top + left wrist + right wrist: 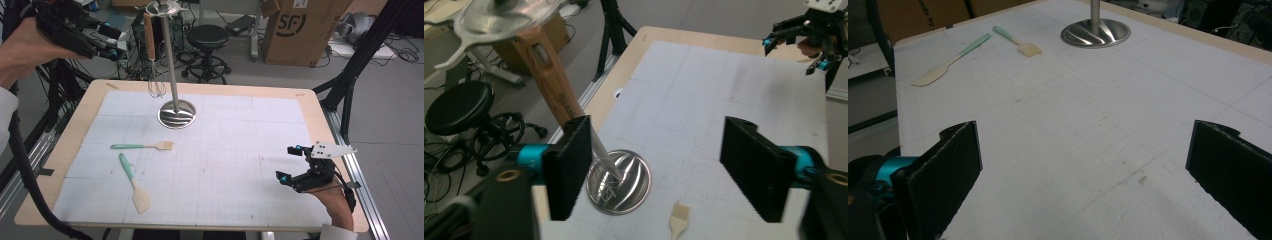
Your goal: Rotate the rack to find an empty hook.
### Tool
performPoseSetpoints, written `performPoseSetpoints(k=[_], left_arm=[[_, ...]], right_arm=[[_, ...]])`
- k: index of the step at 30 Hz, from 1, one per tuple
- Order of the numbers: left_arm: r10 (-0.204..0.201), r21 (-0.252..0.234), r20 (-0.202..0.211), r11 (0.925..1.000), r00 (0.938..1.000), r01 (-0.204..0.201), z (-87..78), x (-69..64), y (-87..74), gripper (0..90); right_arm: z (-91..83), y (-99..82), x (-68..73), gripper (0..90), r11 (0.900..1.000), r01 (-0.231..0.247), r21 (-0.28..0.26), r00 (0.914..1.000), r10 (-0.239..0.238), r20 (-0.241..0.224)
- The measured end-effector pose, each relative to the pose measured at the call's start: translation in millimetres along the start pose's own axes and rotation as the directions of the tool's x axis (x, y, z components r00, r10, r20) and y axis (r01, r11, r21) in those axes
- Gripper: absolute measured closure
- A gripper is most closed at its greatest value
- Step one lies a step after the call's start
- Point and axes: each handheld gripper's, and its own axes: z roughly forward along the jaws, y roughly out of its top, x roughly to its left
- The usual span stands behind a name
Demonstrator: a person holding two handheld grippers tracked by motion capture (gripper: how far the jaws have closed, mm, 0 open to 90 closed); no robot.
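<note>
Whisk (pixel 152 55) on stand (pixel 172 60), hanging

On the bench (pixel 320 107), a white gridded mat (pixel 240 150); on it a green-handled brush (pixel 145 146) and, just beside, a green-handled spatula (pixel 134 183); beyond, a black stool (pixel 207 37) and a cardboard box (pixel 300 30).

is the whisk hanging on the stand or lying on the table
Hanging. The whisk dangles by its wooden handle from the top of the stand, its wire end clear of the table.
</note>
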Motion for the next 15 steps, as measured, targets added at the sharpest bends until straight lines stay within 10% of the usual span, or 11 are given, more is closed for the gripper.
performPoseSetpoints(k=[15], left_arm=[[0.004,0.0,0.017,1.0,0.9999,-0.004,20.5,8.3,22.4,89.7]], right_arm=[[-0.5,-2.4,-2.1,0.1,1.0,-0.005,0.0,1.0,0.005,0.004]])
